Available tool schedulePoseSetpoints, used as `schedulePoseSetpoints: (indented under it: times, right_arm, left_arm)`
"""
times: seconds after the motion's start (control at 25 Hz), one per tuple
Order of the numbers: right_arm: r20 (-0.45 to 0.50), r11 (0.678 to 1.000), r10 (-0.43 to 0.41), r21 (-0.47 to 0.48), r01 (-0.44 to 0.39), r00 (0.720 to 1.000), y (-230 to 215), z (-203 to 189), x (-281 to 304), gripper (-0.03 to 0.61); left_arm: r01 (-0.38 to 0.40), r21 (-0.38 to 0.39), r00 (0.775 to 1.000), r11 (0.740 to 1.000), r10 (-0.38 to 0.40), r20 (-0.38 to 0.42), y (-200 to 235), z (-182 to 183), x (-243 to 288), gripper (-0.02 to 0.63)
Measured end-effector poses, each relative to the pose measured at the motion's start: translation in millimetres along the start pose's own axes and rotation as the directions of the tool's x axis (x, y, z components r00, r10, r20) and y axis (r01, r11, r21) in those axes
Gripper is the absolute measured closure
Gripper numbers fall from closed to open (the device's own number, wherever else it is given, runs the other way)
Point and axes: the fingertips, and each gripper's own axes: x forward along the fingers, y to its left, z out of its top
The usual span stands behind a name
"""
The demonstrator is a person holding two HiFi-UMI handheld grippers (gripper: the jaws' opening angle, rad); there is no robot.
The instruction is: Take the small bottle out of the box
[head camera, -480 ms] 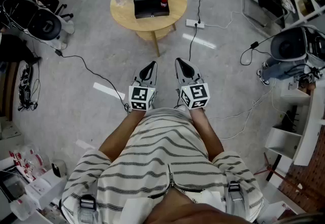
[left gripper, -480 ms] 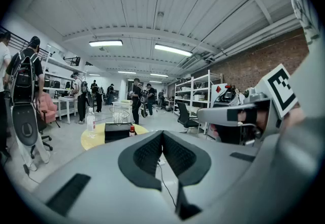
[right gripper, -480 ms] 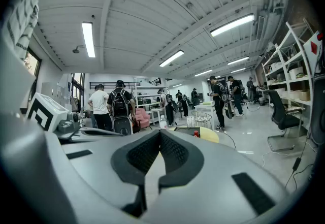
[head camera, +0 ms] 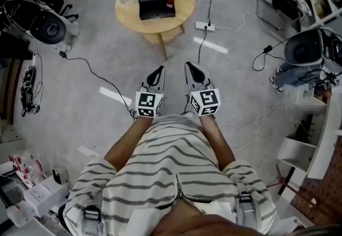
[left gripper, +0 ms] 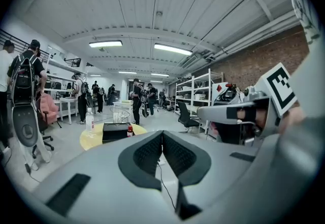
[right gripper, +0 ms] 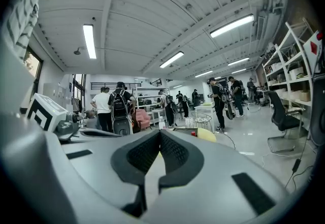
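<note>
Smooth grey concrete floor spread round a round wooden worktop [head camera: 155,20] carrying a flat black box [head camera: 155,0]. The small red-capped bottle [head camera: 170,2] stood at the box's right edge. Well short of the box, the left gripper [head camera: 156,73] and right gripper [head camera: 193,70] had their ribbed dark fingers [left gripper: 147,154] pressed together, empty.

Black-striped white shirt [head camera: 160,162]; grey left gripper [head camera: 156,75] and right gripper [head camera: 193,71], black-white markers.

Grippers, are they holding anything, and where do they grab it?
Nothing is held. Left gripper and right gripper are both shut and empty; the small bottle stands in the box.
</note>
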Motion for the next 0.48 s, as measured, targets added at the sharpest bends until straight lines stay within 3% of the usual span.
schedulePoseSetpoints:
  times: [0.48]
  right_arm:
    - [0.007, 0.996, 0.082, -0.019, -0.082, 0.997, -14.4, -5.6, -26.9, 0.560]
  left_arm:
    - [-0.042, -0.007, 0.999, 0.999, 0.042, -0.010, -48.2, -13.8, 3.3, 0.592]
